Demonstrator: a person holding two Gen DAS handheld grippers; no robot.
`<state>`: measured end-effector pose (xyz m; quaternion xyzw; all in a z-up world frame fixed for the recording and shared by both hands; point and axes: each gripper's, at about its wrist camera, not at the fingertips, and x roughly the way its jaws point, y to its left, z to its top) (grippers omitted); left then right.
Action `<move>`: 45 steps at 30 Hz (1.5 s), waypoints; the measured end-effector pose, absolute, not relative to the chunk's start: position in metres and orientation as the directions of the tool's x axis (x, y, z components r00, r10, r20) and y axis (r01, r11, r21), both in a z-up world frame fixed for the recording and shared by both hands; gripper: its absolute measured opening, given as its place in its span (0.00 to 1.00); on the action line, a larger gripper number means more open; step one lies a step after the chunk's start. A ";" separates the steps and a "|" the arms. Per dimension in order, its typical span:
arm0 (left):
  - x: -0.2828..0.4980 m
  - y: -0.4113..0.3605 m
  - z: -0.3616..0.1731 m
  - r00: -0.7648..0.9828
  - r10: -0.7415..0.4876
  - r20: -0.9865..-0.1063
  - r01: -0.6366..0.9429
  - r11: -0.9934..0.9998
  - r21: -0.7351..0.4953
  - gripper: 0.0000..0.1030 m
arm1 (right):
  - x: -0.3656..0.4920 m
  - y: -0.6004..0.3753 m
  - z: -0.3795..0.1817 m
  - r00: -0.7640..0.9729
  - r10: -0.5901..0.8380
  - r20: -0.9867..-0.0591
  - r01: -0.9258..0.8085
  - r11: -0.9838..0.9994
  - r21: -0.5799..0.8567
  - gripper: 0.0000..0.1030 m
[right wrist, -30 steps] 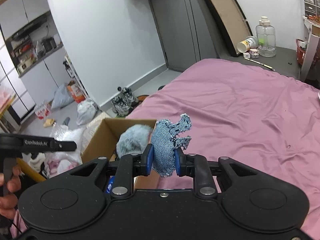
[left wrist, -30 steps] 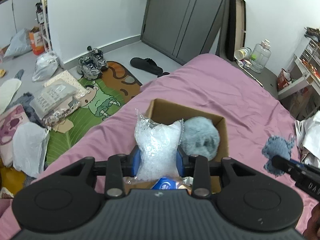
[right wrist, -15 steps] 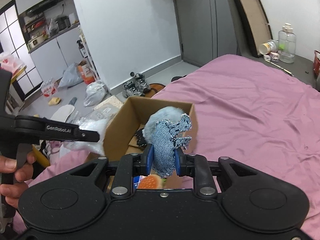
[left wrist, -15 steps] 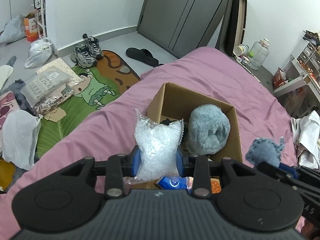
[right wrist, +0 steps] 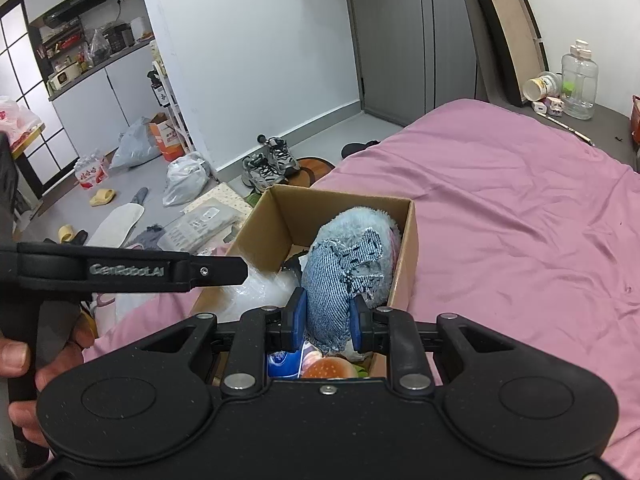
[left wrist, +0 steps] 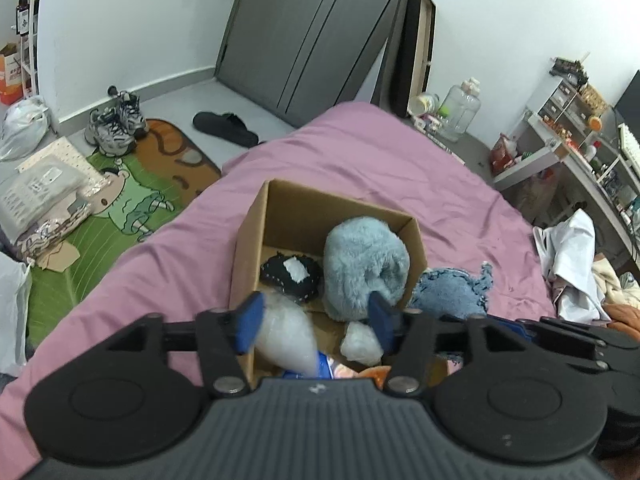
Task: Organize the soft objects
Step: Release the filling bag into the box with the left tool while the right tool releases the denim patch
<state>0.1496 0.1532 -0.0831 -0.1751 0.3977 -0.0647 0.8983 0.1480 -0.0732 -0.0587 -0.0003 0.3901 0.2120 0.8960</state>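
1. Left gripper (left wrist: 314,322), w/ its jaws spread: they've just been opening, and the clear plastic bag (left wrist: 286,336) between them is loose, slipping down into the near-left corner of the cardboard box (left wrist: 256,224). No pad presses on it. Step in hand, as I read it: dropping the bag in.
2. Box sits on the pink bed (left wrist: 360,156). Inside: a black pouch (left wrist: 290,276), a fluffy blue-grey toy (left wrist: 362,264), a burger toy (right wrist: 330,368) at the near end.
3. Right gripper (right wrist: 326,322) is clamped on a denim toy (right wrist: 332,284), held above the box's near-right part, in front of the fluffy toy.
4. Next, prob.: left pulls back clear of the rim; right lowers the denim toy into the free spot and lets go w/o snagging the fluffy one.
5. Writing: "GenRobot.AI" in grey letters on the left gripper's side, seen from the right wrist view. A blue package by the burger toy has print, too small to read.
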 end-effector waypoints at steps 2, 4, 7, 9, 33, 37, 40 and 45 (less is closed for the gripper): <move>0.147 0.161 -0.083 0.687 -0.248 -0.683 -0.033 0.928 -0.371 0.61 | 0.151 -0.073 -0.060 0.605 0.376 -0.702 -0.367 0.914 0.173 0.22; 0.147 0.167 -0.082 0.693 -0.239 -0.680 -0.050 0.925 -0.376 0.61 | 0.153 -0.069 -0.061 0.603 0.374 -0.705 -0.354 0.917 0.184 0.22; 0.146 0.178 -0.080 0.705 -0.225 -0.673 -0.075 0.919 -0.386 0.61 | 0.157 -0.062 -0.063 0.593 0.383 -0.708 -0.345 0.916 0.207 0.22; 0.146 0.184 -0.081 0.707 -0.222 -0.672 -0.082 0.917 -0.389 0.63 | 0.158 -0.057 -0.065 0.587 0.398 -0.705 -0.346 0.911 0.225 0.22; 0.144 0.201 -0.101 0.675 -0.261 -0.690 -0.042 0.920 -0.389 0.90 | 0.158 -0.047 -0.067 0.605 0.325 -0.727 -0.287 0.941 0.181 0.60; 0.143 0.194 -0.091 0.675 -0.236 -0.699 -0.059 0.927 -0.370 0.91 | 0.157 -0.050 -0.060 0.604 0.324 -0.728 -0.276 0.942 0.190 0.60; 0.142 0.183 -0.079 0.671 -0.221 -0.708 -0.048 0.939 -0.339 0.91 | 0.153 -0.058 -0.043 0.618 0.320 -0.718 -0.269 0.944 0.188 0.61; 0.130 0.159 -0.050 0.687 -0.210 -0.695 -0.024 0.950 -0.311 0.95 | 0.149 -0.077 -0.016 0.629 0.339 -0.700 -0.261 0.940 0.221 0.62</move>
